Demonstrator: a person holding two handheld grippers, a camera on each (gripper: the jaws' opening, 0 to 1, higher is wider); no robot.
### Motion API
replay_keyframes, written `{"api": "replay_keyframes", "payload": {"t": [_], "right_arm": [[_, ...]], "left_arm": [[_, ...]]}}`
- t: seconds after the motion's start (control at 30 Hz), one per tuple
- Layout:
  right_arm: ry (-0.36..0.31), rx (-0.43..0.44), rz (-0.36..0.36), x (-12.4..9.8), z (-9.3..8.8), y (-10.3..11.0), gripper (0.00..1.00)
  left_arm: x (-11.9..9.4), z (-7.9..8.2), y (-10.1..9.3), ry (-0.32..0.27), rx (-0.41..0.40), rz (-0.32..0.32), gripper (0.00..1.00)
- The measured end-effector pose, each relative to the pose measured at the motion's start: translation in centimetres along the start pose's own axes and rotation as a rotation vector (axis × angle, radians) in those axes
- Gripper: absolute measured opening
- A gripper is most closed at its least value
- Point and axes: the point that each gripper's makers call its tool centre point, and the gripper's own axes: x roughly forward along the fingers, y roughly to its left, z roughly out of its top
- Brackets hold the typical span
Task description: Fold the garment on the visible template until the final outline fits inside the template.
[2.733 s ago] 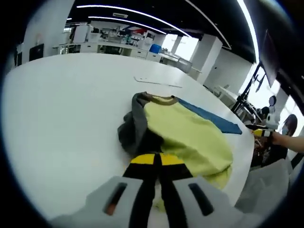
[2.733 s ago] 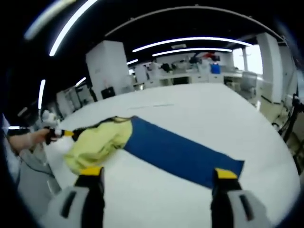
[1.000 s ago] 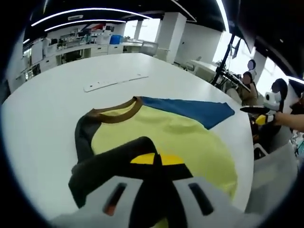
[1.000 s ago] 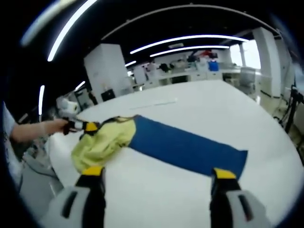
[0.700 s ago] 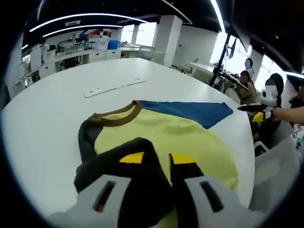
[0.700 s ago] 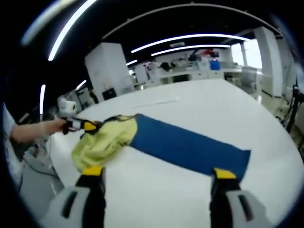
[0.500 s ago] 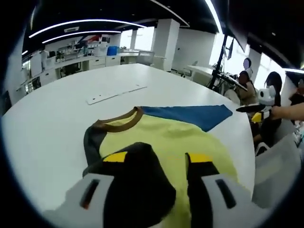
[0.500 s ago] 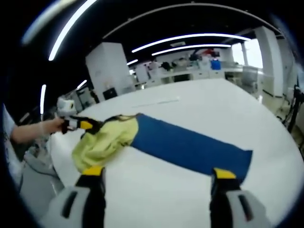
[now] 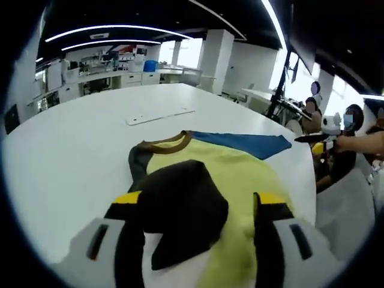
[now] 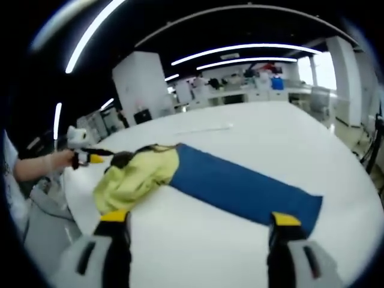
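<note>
The garment is a yellow shirt [image 9: 240, 174] with a brown collar [image 9: 168, 142] and black sleeves. It lies on the white table, partly over the blue template [image 9: 246, 143]. One black sleeve [image 9: 180, 204] is folded onto the yellow body, just ahead of my left gripper [image 9: 199, 197], which stands open around it without holding it. In the right gripper view the shirt [image 10: 135, 174] is bunched at the left end of the long blue template [image 10: 240, 183]. My right gripper [image 10: 200, 217] is open and empty above the table, short of the template.
The white table [image 9: 60, 150] is wide, and its edge runs close behind the shirt. A thin white strip [image 9: 161, 116] lies beyond the collar. A hand holds the other gripper [image 9: 324, 141] at the right. Desks and people fill the room behind.
My left gripper opened and let go of the black sleeve, which now lies folded on the yellow body. It then drew back slightly. The right gripper stayed open and barely moved.
</note>
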Motion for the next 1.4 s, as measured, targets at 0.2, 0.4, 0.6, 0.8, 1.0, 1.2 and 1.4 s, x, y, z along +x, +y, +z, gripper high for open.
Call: {"api": "replay_keyframes", "payload": {"t": [0.2, 0.4, 0.6, 0.8, 1.0, 1.2, 1.4], "right_arm": [[0.014, -0.023, 0.012, 0.1, 0.1, 0.2, 0.99], [0.017, -0.015, 0.016, 0.2, -0.3, 0.3, 0.99], [0.023, -0.004, 0.017, 0.3, -0.7, 0.9, 0.98], [0.028, 0.000, 0.014, 0.1, -0.7, 0.8, 0.98], [0.027, 0.003, 0.010, 0.2, -0.8, 1.0, 0.97], [0.031, 0.006, 0.008, 0.2, -0.9, 1.2, 0.97], [0.039, 0.007, 0.010, 0.3, -1.1, 1.3, 0.97]], "left_arm": [[-2.0, -1.6, 1.5, 0.001, -0.036, 0.044, 0.65], [-3.2, -4.4, 2.1, 0.045, -0.049, 0.063, 0.56], [-3.7, -7.1, 3.2, 0.082, -0.089, 0.097, 0.44], [-3.5, -7.0, 3.7, 0.048, -0.154, 0.128, 0.33], [-2.7, -7.2, 4.4, 0.018, -0.216, 0.140, 0.17], [-2.4, -7.7, 4.2, 0.003, -0.290, 0.121, 0.01], [-2.9, -7.3, 3.9, -0.025, -0.347, 0.112, 0.00]]}}
